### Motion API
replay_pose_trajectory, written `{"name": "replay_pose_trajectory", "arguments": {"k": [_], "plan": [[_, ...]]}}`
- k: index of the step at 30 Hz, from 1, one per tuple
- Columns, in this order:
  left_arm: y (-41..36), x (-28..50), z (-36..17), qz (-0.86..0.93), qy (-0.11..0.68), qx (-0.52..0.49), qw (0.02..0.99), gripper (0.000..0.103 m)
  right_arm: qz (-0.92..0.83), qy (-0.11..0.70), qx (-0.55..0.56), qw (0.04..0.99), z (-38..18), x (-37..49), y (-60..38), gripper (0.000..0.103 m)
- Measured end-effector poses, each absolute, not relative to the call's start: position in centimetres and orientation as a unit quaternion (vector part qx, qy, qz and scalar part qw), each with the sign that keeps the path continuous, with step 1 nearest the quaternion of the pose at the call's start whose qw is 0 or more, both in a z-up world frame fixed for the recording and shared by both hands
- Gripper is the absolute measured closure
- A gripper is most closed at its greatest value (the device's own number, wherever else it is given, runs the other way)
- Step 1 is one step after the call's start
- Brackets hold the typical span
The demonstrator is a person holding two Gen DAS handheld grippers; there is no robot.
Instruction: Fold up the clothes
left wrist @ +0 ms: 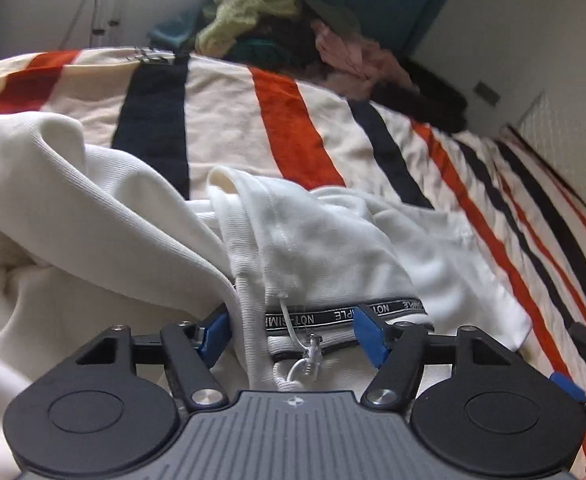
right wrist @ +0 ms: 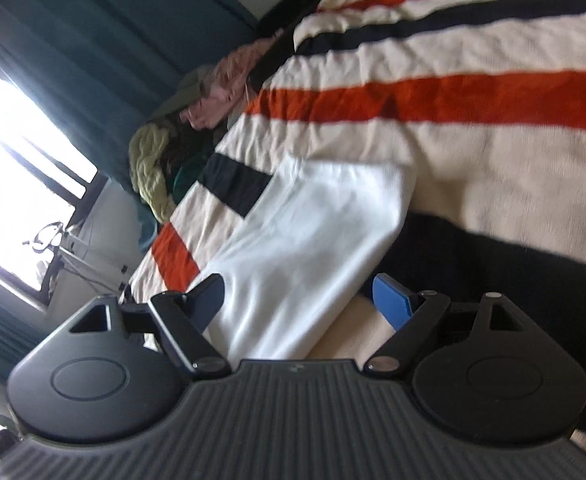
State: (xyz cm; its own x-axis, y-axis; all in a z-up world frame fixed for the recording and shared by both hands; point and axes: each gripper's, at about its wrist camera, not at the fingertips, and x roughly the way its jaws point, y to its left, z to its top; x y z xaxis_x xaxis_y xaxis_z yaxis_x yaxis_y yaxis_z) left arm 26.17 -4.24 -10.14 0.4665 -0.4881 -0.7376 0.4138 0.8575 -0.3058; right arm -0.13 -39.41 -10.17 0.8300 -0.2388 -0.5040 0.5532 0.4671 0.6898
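The white top (left wrist: pixel 93 216) lies bunched on the striped bed (left wrist: pixel 293 120), so pull it flat before folding. The left tool (left wrist: pixel 293 332) is released, fingers wide around the neck band; the right tool (right wrist: pixel 305 300) is released around a sleeve (right wrist: pixel 313 232)

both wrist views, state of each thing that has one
left tool: open, straddling the white garment's banded edge
right tool: open, white cloth between its fingers
white garment: rumpled, unfolded
white cloth: lying flat
striped blanket: spread out
clothes pile: heaped, unfolded
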Motion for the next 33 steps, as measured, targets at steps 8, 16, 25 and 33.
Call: {"name": "replay_pose_trajectory", "arguments": {"k": [8,16,25,33], "plan": [[-5.5,29.0,-4.8,-0.252,0.419,-0.042,0.872,0.087,-0.249,0.163,0.427,0.854,-10.5,0.6,-39.1,0.020],[-6.0,39.6,1.4,-0.197,0.328,-0.178,0.907,0.088,-0.291,0.157,0.350,0.876,-11.8,4.0,-38.3,0.020],[-8.2,50.6,0.5,-0.093,0.229,-0.277,0.929,0.088,-0.302,0.152,0.272,0.901,-12.6,7.2,-36.9,0.020],[-8.8,52.5,-6.8,-0.118,0.314,-0.194,0.922,0.060,-0.286,0.165,0.251,0.910,-14.1,9.7,-36.3,0.020]]}}
